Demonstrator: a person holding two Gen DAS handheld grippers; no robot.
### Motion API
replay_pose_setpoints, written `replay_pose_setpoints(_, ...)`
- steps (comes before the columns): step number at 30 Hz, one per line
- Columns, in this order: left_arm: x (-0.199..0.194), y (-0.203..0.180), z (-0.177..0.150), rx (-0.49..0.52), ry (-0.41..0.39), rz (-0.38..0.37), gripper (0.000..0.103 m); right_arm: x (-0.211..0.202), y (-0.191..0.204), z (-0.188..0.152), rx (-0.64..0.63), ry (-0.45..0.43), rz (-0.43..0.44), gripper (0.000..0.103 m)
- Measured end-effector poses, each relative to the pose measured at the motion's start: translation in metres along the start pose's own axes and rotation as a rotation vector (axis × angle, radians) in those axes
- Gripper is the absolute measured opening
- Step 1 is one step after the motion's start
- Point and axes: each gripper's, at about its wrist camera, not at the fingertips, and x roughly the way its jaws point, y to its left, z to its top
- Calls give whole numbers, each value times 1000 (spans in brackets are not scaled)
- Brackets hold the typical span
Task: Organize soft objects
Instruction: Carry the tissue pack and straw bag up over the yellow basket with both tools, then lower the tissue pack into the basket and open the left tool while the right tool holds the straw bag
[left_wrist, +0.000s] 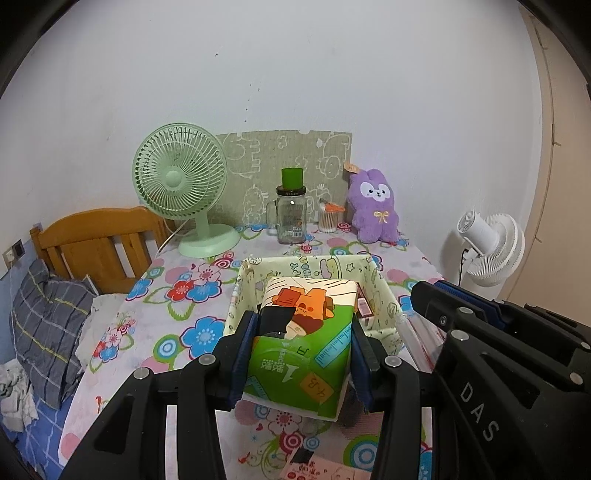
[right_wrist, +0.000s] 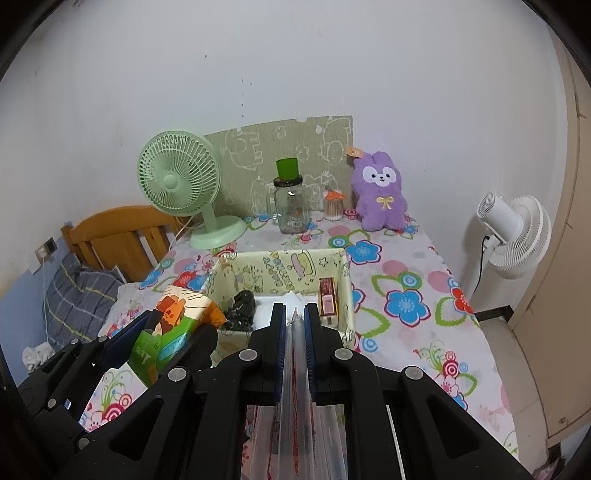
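Tissues first: your left tongs (left_wrist: 301, 354) are clamped about halfway open on the sides of a soft tissue pack (left_wrist: 303, 332) with a green cartoon wrapper, held clear above the flowered surface (left_wrist: 177, 295). The pack's long axis runs near to far, in line with the tongs, and its far end already overhangs the near wall of the fabric box (left_wrist: 384, 295). So the box lies straight ahead of and below the pack; that is the relation your next move turns on.

Your right tongs (right_wrist: 294, 325) are nearly shut, pinching the top edge of a thin clear plastic bag (right_wrist: 295, 424) that hangs down toward you. From the right wrist view, the box opening sits directly beyond those tongs, with a dark bundle (right_wrist: 242, 306) at its left and a small pink carton (right_wrist: 327, 301) against its right wall.

Both hands look about equally close to the box. The gap left inside seems narrow, so in my judgement the pack should go in lengthwise, probably 1 item at a time.

The purple plush (left_wrist: 373, 206) sits at the far right, untouched.
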Motion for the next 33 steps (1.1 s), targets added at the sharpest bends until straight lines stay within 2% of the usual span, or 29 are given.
replay_pose_setpoints(28,67,10,32,-21,21,4,47,66,-4,38,-3,-4,7,13)
replay_pose_setpoints(33,84,13,35,-23,33,10,47,85,-5,43,9,10,43,13)
